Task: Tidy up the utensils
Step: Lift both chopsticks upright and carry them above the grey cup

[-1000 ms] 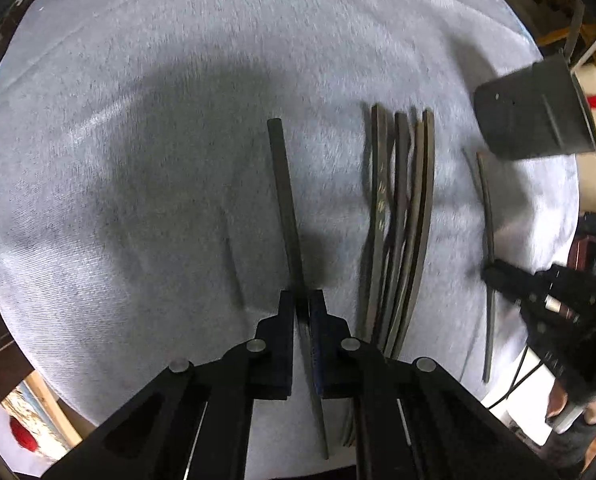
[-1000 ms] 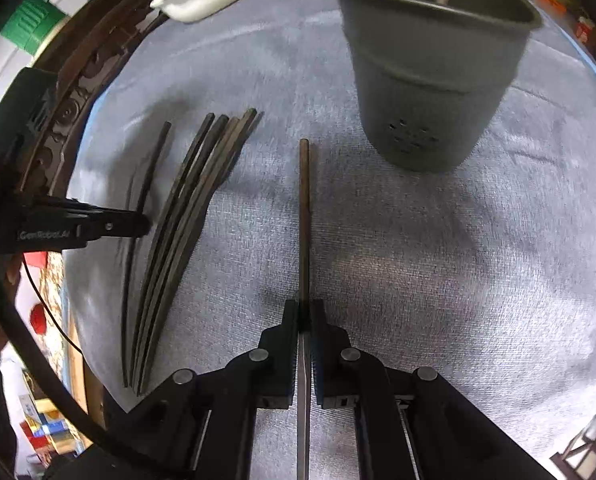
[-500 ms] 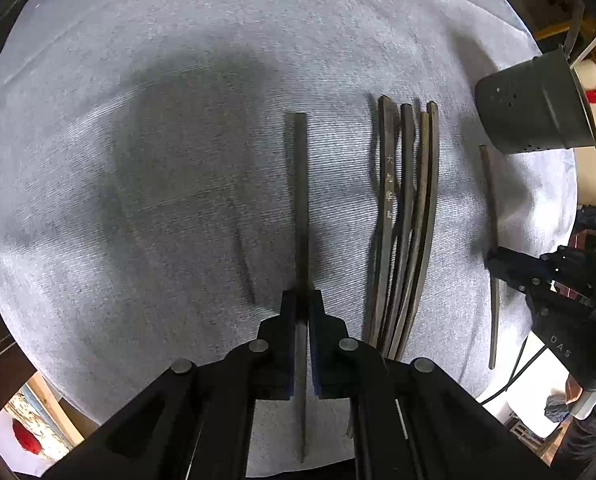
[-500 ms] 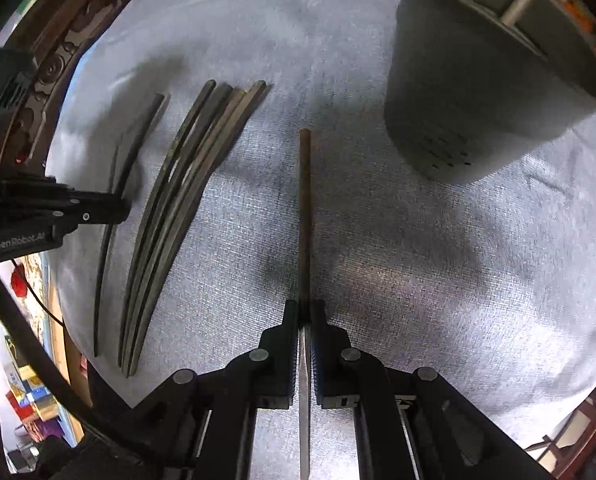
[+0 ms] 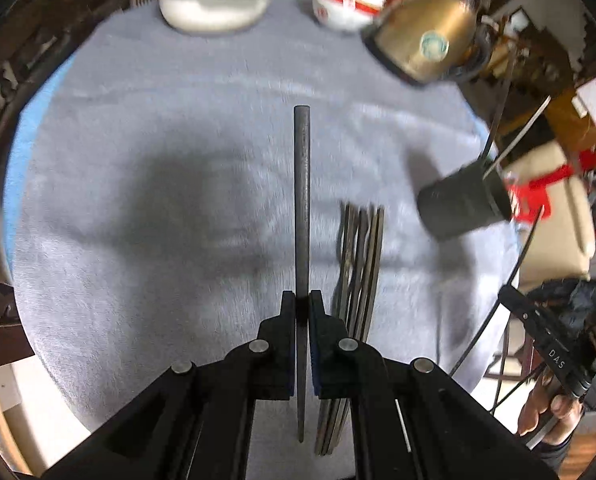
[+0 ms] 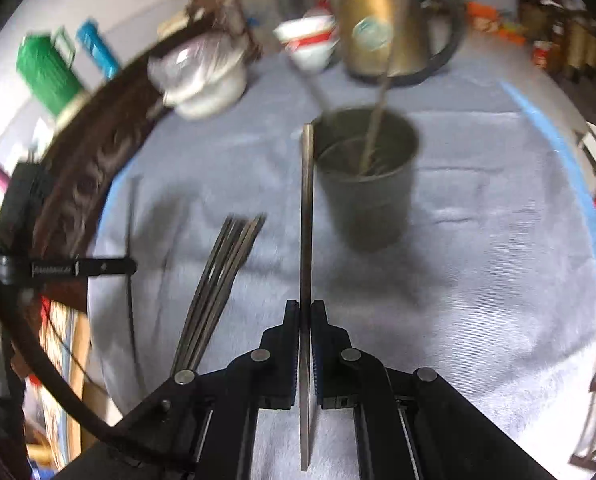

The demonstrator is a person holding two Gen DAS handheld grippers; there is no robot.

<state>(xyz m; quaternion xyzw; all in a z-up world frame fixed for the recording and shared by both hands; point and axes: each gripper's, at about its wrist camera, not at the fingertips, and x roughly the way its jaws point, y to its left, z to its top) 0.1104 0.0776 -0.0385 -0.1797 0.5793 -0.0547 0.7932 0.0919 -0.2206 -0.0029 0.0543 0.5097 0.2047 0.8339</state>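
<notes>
We clamp one chopstick [image 5: 302, 200] in each gripper [image 5: 302, 308]; colliding above the holder cup [image 6: 366, 176] could knock it over.

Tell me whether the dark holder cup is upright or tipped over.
Upright. In the right wrist view the holder cup stands on the grey cloth, open mouth up, with utensils sticking out.

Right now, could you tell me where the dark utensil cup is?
In the right wrist view, the utensil cup stands upright on the grey cloth, right of the chopstick bundle.
</notes>
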